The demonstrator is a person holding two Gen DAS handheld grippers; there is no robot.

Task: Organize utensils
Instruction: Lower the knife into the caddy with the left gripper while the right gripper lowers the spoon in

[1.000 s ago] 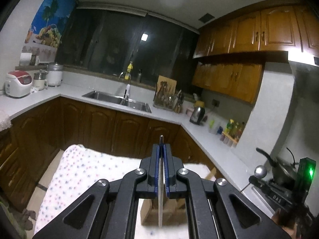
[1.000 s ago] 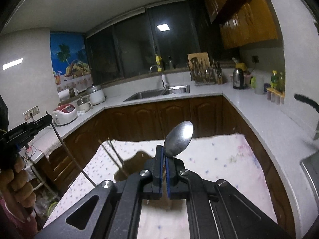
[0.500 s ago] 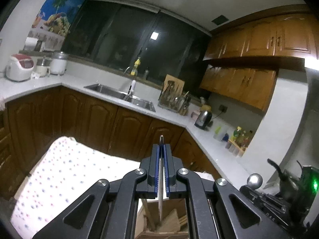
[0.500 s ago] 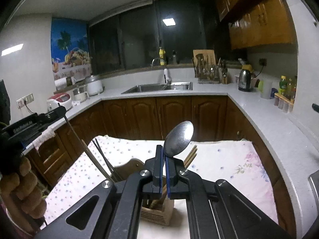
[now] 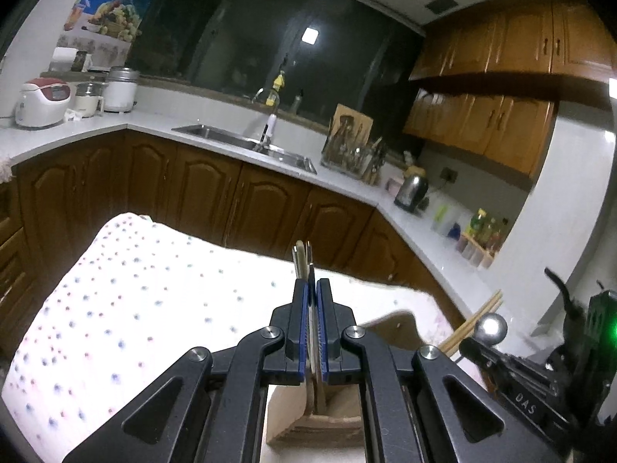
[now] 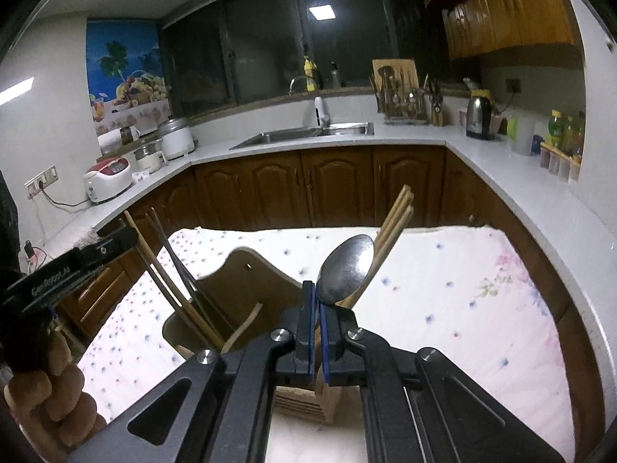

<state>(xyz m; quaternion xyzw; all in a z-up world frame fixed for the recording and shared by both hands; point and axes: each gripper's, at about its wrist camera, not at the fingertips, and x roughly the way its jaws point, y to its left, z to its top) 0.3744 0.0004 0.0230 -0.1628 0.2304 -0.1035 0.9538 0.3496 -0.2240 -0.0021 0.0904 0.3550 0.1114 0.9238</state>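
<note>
Both views are dim overall, lit from overhead. A square ceiling light (image 6: 321,12) shows as a bright reflection in the dark window (image 5: 266,54). The dotted cloth (image 5: 127,301) on the tabletop burns out to near white in the left wrist view, its dots smeared by motion blur. The bottles (image 5: 484,227) by the wall are blurred too. The right wrist view is sharper. A green lamp (image 5: 610,332) glows at the left view's right edge. Fisheye distortion bends the tabletop edges and cabinets (image 6: 501,11), and the corners fall to black.
</note>
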